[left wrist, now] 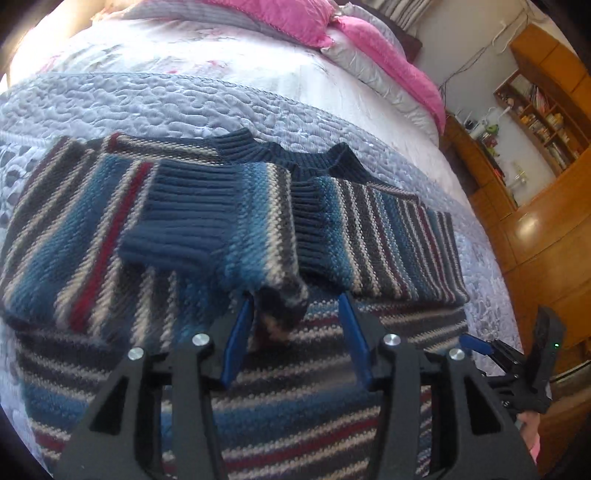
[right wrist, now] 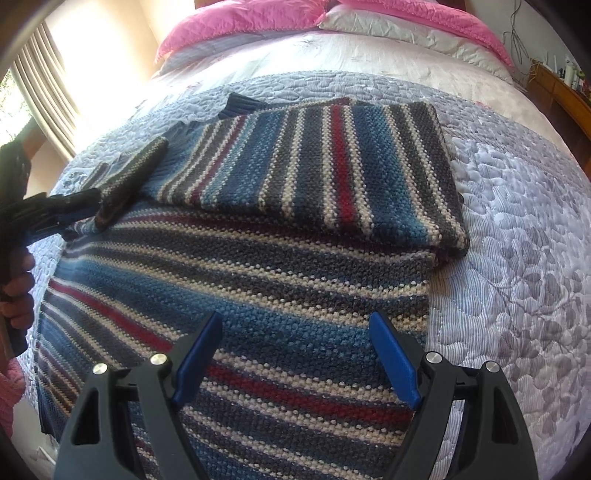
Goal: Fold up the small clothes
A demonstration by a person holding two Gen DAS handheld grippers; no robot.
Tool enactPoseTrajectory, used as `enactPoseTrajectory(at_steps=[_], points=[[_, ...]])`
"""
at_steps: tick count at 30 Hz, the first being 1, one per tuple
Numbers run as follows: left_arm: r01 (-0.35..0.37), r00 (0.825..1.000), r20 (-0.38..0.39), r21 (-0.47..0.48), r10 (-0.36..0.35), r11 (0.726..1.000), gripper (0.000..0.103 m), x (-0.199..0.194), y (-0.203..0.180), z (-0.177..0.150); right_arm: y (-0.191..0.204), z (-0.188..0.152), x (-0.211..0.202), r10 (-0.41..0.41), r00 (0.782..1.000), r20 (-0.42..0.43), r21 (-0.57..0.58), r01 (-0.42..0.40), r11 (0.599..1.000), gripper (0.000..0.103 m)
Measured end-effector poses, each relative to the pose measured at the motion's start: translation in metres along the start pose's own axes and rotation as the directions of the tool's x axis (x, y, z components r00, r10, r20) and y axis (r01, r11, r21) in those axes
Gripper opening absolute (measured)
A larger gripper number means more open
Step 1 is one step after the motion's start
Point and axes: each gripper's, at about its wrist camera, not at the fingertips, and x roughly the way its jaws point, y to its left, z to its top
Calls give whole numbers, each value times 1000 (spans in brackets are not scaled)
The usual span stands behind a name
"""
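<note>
- Left wrist view: striped knit sweater (left wrist: 258,236), bands of blue, grey, cream and dark red, lies on a lilac quilted bedspread (left wrist: 155,107). Both sleeves are folded inward across the chest; navy ribbed cuffs meet near the middle, navy ribbed collar (left wrist: 295,155) beyond them.
- Left gripper (left wrist: 295,314): black body, blue fingers (left wrist: 240,332) spread wide. A bunched fold of the left-side sleeve sits between the fingers, close against one of them; whether it is pinched, I cannot tell.
- Right gripper: tip visible at the lower right edge of the left wrist view, beside the sweater's hem side.
- Right wrist view: right gripper (right wrist: 295,325) held over the sweater's lower body, blue fingers (right wrist: 395,354) wide apart, nothing between them but the knit beneath.
- Folded right sleeve (right wrist: 314,166): lies flat across the upper body, stripes running crosswise to those of the torso.
- Left gripper as seen from the right wrist view: at the left edge, its tip at the rolled edge of the other sleeve; a hand (right wrist: 18,288) grips its handle.
- Pink pillows (right wrist: 240,22): at the head of the bed, well apart from the sweater.
- Wooden shelving (left wrist: 535,118): against the wall beside the bed.
</note>
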Motion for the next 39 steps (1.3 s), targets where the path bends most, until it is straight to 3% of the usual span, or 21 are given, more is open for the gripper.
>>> enactPoseTrajectory(at_steps=[3, 6, 9, 11, 13, 17, 21, 24, 27, 32, 35, 38, 39], points=[[-82, 995, 56, -47, 85, 996, 50, -39, 36, -1, 19, 15, -4, 13, 1000, -3, -51, -13, 999, 82], [-290, 952, 66, -114, 299, 950, 50, -61, 77, 14, 55, 35, -6, 4, 1000, -15, -130, -6, 991, 82], [-349, 933, 16, -196, 359, 916, 49, -62, 118, 29, 102, 56, -4, 29, 1000, -8, -230, -30, 973, 82], [-390, 918, -13, -191, 395, 901, 48, -54, 132, 36, 130, 70, 0, 29, 1000, -3, -282, -28, 959, 82], [-418, 908, -53, -182, 415, 890, 48, -44, 143, 39, 154, 84, 6, 49, 999, -2, -313, -48, 949, 82], [-420, 907, -134, -191, 400, 887, 53, -21, 165, 35, 198, 105, 20, 109, 994, -11, -379, -105, 919, 82], [-394, 918, -132, -179, 375, 901, 54, -19, 170, 33, 238, 118, 50, 91, 995, -34, -457, -96, 884, 82], [-382, 922, -138, -175, 361, 907, 55, -18, 173, 33, 255, 124, 81, 33, 998, -58, -490, -57, 870, 80], [-386, 920, -140, -165, 366, 908, 56, -15, 172, 35, 258, 124, 108, -57, 997, -59, -523, 17, 852, 66], [-406, 912, -137, -147, 387, 902, 57, -8, 167, 37, 230, 125, 105, -14, 999, -38, -459, -5, 889, 25], [-403, 913, -135, -163, 384, 901, 58, -6, 168, 37, 195, 134, 91, 103, 992, -72, -319, -120, 940, 23], [-405, 913, -131, -159, 387, 900, 59, -6, 168, 36, 155, 135, 80, 231, 969, -83, -162, -242, 957, 25], [-403, 914, -129, -160, 386, 901, 59, -5, 168, 37, 143, 133, 77, 254, 964, -84, -124, -263, 957, 31]])
